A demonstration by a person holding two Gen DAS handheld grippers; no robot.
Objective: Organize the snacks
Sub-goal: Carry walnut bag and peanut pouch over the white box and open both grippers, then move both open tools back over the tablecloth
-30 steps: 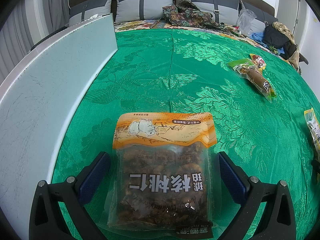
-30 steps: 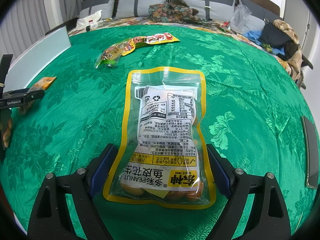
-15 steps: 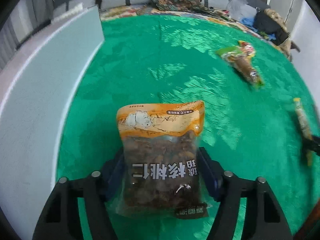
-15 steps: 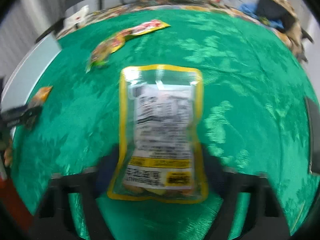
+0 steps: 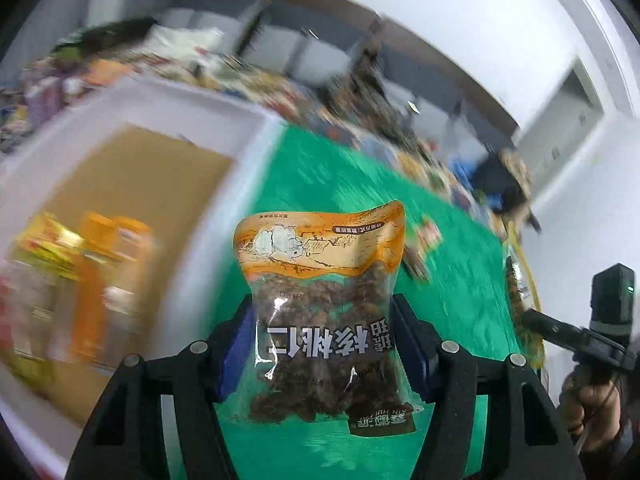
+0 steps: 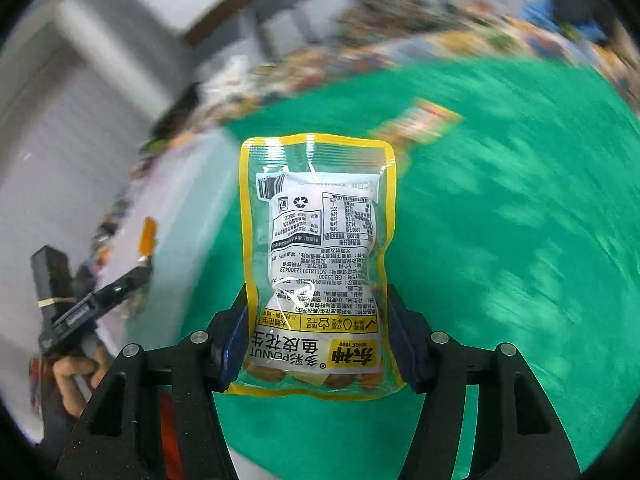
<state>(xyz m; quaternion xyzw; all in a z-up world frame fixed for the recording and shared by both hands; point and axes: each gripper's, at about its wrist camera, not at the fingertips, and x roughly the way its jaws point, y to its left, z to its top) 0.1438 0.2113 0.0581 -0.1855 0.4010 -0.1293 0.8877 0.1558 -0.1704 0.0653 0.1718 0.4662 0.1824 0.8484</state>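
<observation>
A clear walnut bag (image 5: 320, 280) with an orange top is lifted above the green cloth (image 5: 448, 280), with my left gripper (image 5: 320, 320) shut on its lower half. My right gripper (image 6: 318, 312) is shut on a yellow-edged peanut bag (image 6: 316, 220), also held in the air, label side towards the camera. To the left in the left wrist view lies a white box (image 5: 224, 100) with a brown cardboard floor and several orange and yellow snack packs (image 5: 108, 260) inside. Each gripper shows at the edge of the other's view.
A red and yellow snack packet (image 6: 420, 120) lies on the green cloth (image 6: 520, 240) further back. The white box's wall (image 6: 188, 208) runs along the cloth's left edge. A person's hand (image 6: 72, 376) holds the left gripper's handle. Pillows and clutter blur behind.
Both grippers closed on their bags and lifted them off the cloth. Both views swung left and tilted, bringing the open white box and its snacks into the left wrist view.
</observation>
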